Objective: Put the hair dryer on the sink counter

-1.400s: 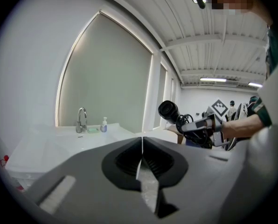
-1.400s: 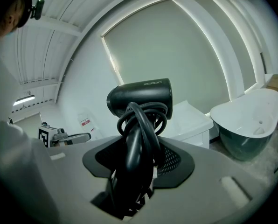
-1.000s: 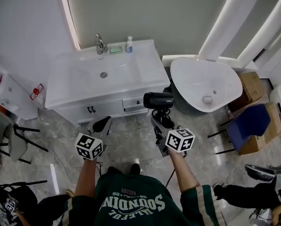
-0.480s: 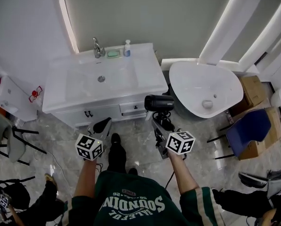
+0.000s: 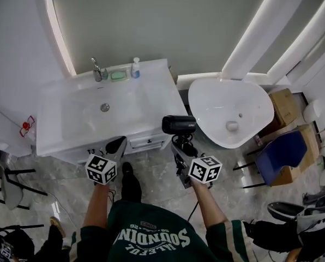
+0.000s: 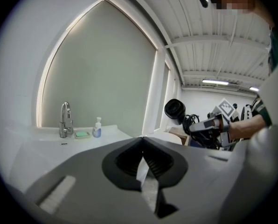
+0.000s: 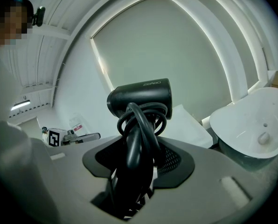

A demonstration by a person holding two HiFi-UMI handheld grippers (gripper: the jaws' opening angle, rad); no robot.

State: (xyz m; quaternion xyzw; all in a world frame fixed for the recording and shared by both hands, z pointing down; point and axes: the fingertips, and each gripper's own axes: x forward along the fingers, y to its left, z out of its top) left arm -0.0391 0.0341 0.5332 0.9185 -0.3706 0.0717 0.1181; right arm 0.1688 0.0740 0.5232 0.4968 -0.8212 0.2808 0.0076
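While the hair dryer (image 5: 179,125) hangs off the right front corner of the sink counter (image 5: 146,105), not yet over it, the head view shows our right gripper (image 5: 181,148) clamped on its handle. Our left gripper (image 5: 116,145) points at the cabinet front.

In the left gripper view, our left jaws lie pressed together on nothing, so that tool can only steady things.

In the right gripper view, the cord (image 7: 138,139) is looped round the handle between wide-set jaws. We judge it best to lift above the rim and lay the hair dryer flat on bare counter away from the faucet (image 5: 97,70). We let go only once it rests.
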